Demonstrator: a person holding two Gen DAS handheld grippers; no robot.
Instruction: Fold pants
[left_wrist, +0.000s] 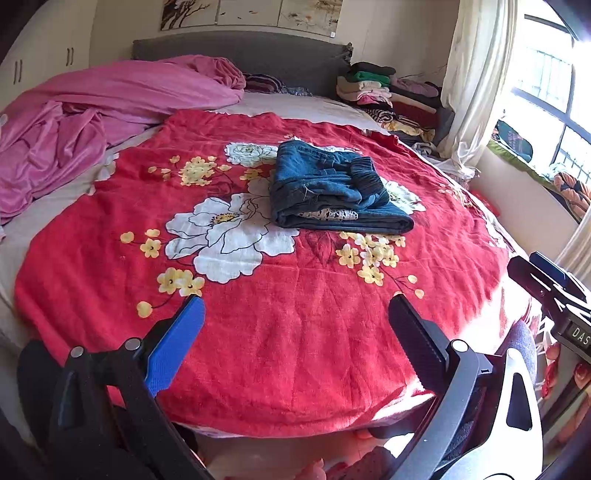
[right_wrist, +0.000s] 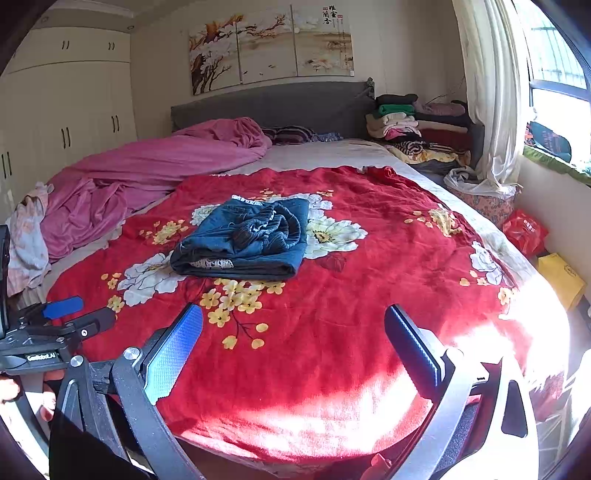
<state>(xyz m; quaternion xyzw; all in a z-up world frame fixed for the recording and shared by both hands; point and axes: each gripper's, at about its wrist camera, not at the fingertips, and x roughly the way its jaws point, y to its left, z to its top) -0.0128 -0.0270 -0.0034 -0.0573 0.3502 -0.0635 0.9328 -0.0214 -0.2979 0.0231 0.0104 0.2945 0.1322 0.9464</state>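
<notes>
A pair of blue denim pants (left_wrist: 332, 188) lies folded into a compact bundle on the red floral blanket (left_wrist: 288, 332), elastic waistband on top. The same pants (right_wrist: 247, 240) sit in the middle of the blanket (right_wrist: 351, 332) in the right wrist view. My left gripper (left_wrist: 295, 314) hovers open over the blanket's near edge, well short of the pants, nothing between its fingers. My right gripper (right_wrist: 293, 325) is likewise open and empty, held back from the bundle. The right gripper's body (left_wrist: 550, 291) shows at the right edge of the left wrist view, the left gripper (right_wrist: 74, 314) at the left of the right wrist view.
A crumpled pink quilt (left_wrist: 92, 122) covers the bed's far left. Stacked folded clothes (right_wrist: 413, 129) stand by the grey headboard (right_wrist: 277, 103) at the far right. A red bag (right_wrist: 524, 230) and yellow box (right_wrist: 561, 275) lie on the floor under the window. A hand (right_wrist: 22, 395) holds the left gripper.
</notes>
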